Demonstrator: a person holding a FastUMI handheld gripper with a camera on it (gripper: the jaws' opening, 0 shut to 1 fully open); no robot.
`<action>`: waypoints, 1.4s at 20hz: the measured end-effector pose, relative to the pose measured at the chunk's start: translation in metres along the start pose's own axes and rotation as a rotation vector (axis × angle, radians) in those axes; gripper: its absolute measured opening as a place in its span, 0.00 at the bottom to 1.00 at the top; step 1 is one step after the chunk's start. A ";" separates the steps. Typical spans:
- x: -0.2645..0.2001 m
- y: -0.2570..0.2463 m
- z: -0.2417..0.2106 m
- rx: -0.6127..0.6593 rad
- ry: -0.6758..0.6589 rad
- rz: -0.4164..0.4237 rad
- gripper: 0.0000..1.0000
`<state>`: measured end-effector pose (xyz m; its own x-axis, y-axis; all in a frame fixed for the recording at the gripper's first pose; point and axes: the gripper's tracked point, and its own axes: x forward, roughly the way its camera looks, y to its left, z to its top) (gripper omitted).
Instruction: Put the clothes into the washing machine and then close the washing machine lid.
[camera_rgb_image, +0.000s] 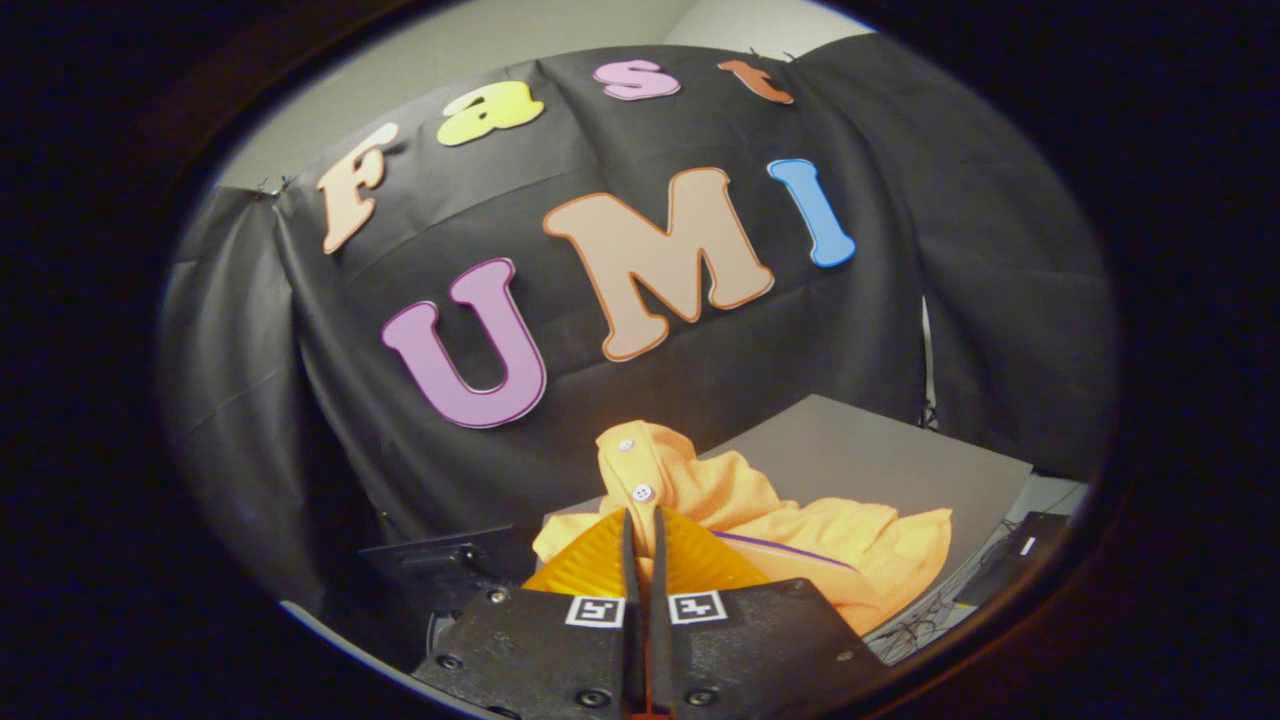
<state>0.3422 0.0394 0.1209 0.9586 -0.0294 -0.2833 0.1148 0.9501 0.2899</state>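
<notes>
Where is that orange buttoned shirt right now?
In the gripper view, the orange buttoned shirt is pinched between the hand-held gripper's closed fingers, bunched just ahead of them over the grey flat board.

The shirt (800, 530) is bright orange-yellow, with small white buttons (641, 492) on its raised placket and a thin dark purple stripe (790, 549) running across one fold. It lies on a plain grey bench (900, 460). Behind it, the cloth wall (300, 400) is black, and the room wall above it is pale off-white.
</notes>
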 end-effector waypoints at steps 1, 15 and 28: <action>-0.002 0.011 0.000 -0.006 0.000 0.009 0.02; -0.039 0.203 -0.020 -0.127 -0.014 0.230 0.02; -0.035 0.303 -0.067 -0.177 -0.131 0.329 0.02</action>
<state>0.3263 0.3494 0.1578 0.9630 0.2577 -0.0795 -0.2403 0.9538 0.1803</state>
